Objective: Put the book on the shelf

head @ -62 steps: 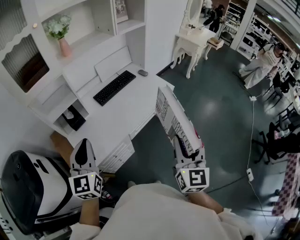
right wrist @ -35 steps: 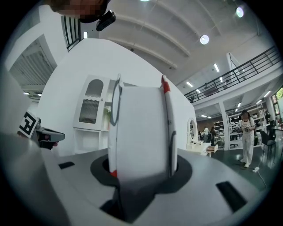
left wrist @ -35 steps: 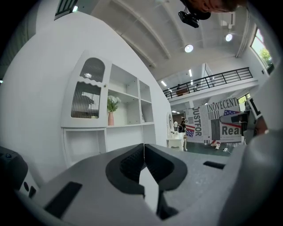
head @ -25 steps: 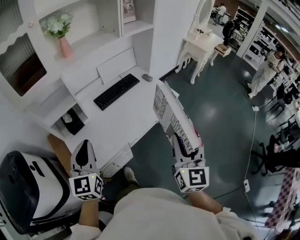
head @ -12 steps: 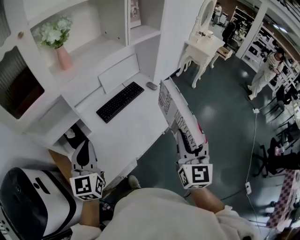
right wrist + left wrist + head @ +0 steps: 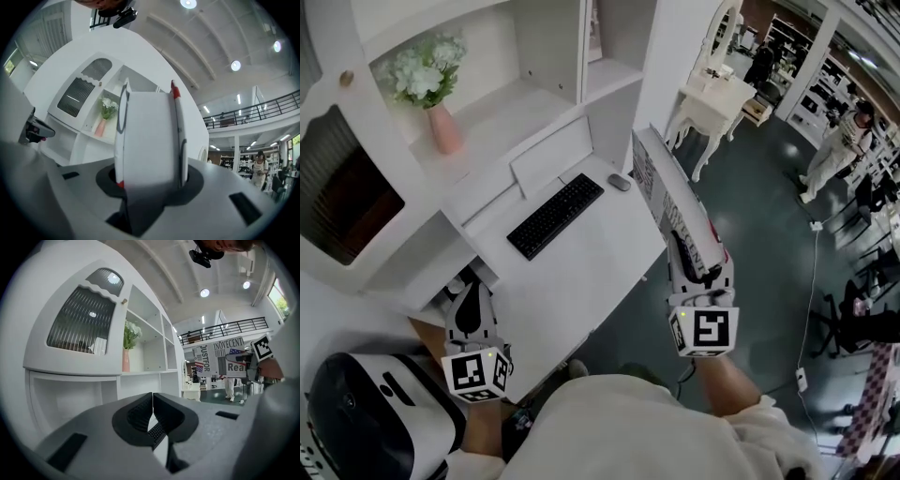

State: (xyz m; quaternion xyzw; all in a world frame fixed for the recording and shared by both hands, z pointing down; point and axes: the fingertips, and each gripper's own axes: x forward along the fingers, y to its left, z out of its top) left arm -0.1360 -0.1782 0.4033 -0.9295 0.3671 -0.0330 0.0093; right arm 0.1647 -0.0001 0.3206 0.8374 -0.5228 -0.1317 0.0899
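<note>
My right gripper (image 6: pixel 696 272) is shut on the lower end of a thick book (image 6: pixel 673 208) with a black-and-white printed cover. The book stands tilted above the desk's right edge, pointing toward the white shelf unit (image 6: pixel 614 70). In the right gripper view the book (image 6: pixel 150 136) fills the space between the jaws, page edge toward the camera. My left gripper (image 6: pixel 470 298) is shut and empty, low at the desk's front left. In the left gripper view the closed left gripper (image 6: pixel 153 409) faces the shelves (image 6: pixel 145 357), with the book (image 6: pixel 219 360) off to the right.
On the white desk (image 6: pixel 591 262) lie a black keyboard (image 6: pixel 555 215) and a mouse (image 6: pixel 621 182). A pink vase of flowers (image 6: pixel 442 127) stands on a shelf. A black-and-white chair (image 6: pixel 366 422) is at bottom left, a white dressing table (image 6: pixel 724 94) behind. A person (image 6: pixel 844 141) stands far right.
The view has drawn closer to the desk and shelves. My right gripper has carried the book up and to the right, toward the shelf unit. The left gripper keeps its place.
</note>
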